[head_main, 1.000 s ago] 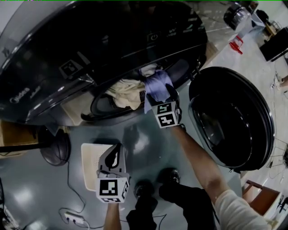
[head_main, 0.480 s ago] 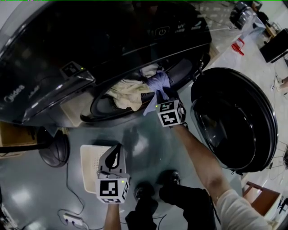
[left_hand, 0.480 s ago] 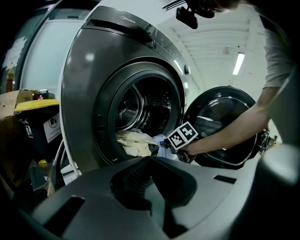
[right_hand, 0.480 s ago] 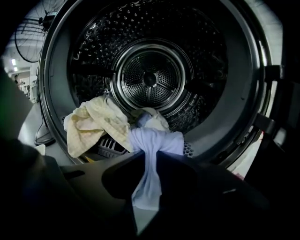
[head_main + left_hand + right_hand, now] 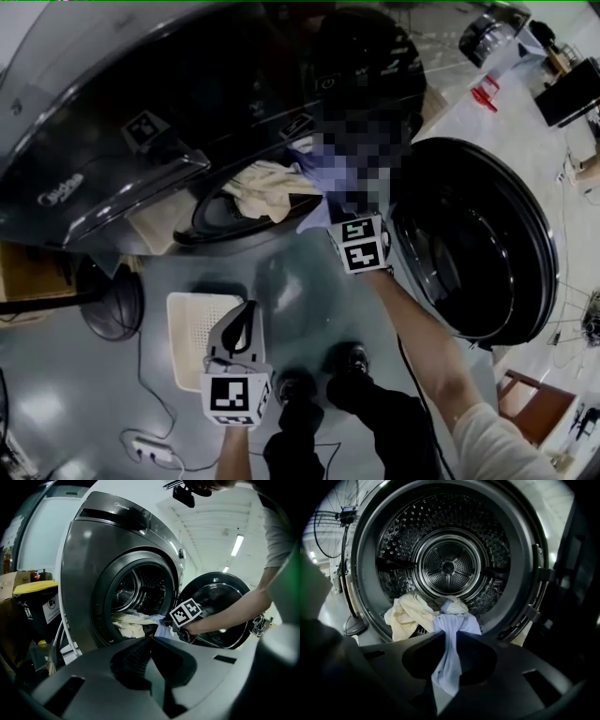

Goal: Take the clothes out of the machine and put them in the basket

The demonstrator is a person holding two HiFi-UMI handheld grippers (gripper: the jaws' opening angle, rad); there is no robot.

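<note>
1. Right gripper view: your right gripper (image 5: 449, 633) has just been closing and now pinches the pale blue garment (image 5: 457, 620), which trails over the drum's (image 5: 447, 566) lip.
2. A cream garment (image 5: 410, 613) lies inside the drum. The basket (image 5: 192, 328) looks empty, so nearly everything remains.
3. Your left gripper (image 5: 246, 317), closed on nothing, hovers over the basket.
4. The open door (image 5: 478, 244) stands to the right. A power strip (image 5: 153, 456) lies on the floor near the basket.

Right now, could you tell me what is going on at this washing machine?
A person is unloading the washing machine with two hand-held grippers. The right gripper has just been closing its jaws and now pinches a pale blue garment at the mouth of the drum. A cream garment lies beside it. The door stands open. The left gripper, jaws together and empty, hangs by the white basket on the floor.
</note>
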